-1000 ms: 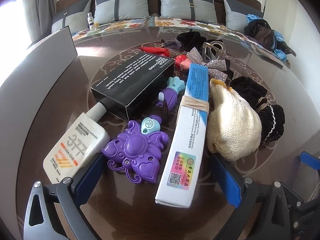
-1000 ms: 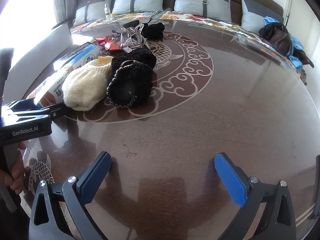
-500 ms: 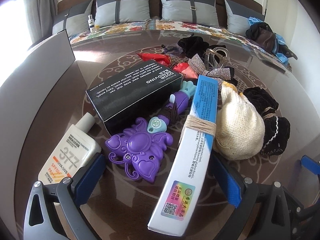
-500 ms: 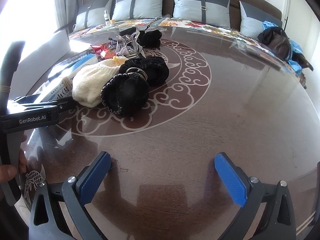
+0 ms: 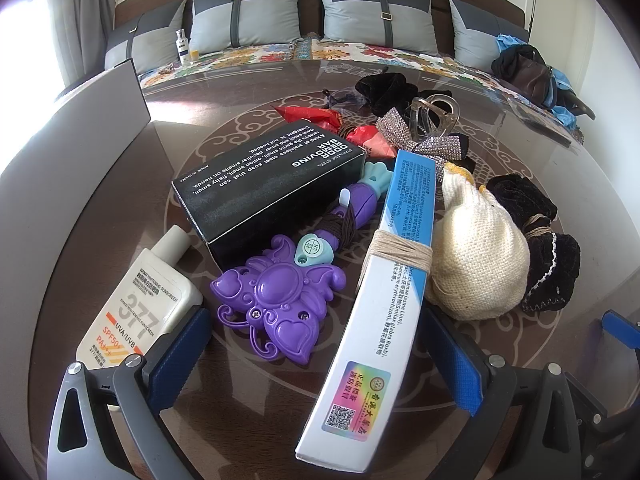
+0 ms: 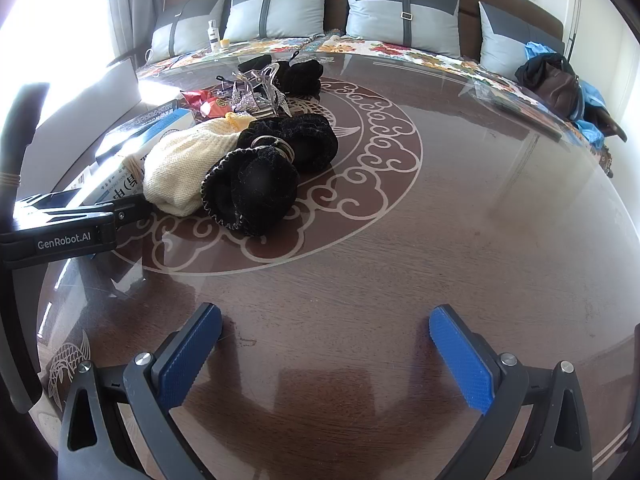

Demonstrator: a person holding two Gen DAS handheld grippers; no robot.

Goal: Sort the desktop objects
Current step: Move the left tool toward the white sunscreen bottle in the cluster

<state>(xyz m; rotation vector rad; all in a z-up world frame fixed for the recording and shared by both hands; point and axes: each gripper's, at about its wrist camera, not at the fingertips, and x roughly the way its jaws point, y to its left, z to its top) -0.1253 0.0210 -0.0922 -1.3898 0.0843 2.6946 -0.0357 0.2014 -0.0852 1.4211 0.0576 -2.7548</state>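
You have a round dark wood table (image 6: pixel 460 240) with a pale scroll inlay. On it lie a black box (image 5: pixel 264 184), a white sunscreen bottle (image 5: pixel 140 304), a purple toy wand (image 5: pixel 280 300), a long blue-and-white box (image 5: pixel 384 292) tied with twine, a cream knit pouch (image 5: pixel 476 264), black velvet pouches (image 6: pixel 260 188), a rhinestone bow (image 5: pixel 416 140) and red wrappers (image 5: pixel 320 114).

Four grey cushions (image 5: pixel 246 12) line the top of the frame against a dark headboard. Below them lies a floral cover (image 5: pixel 360 50). A small bottle (image 5: pixel 183 46) stands at upper left; a dark bag (image 5: pixel 528 74) sits at upper right.
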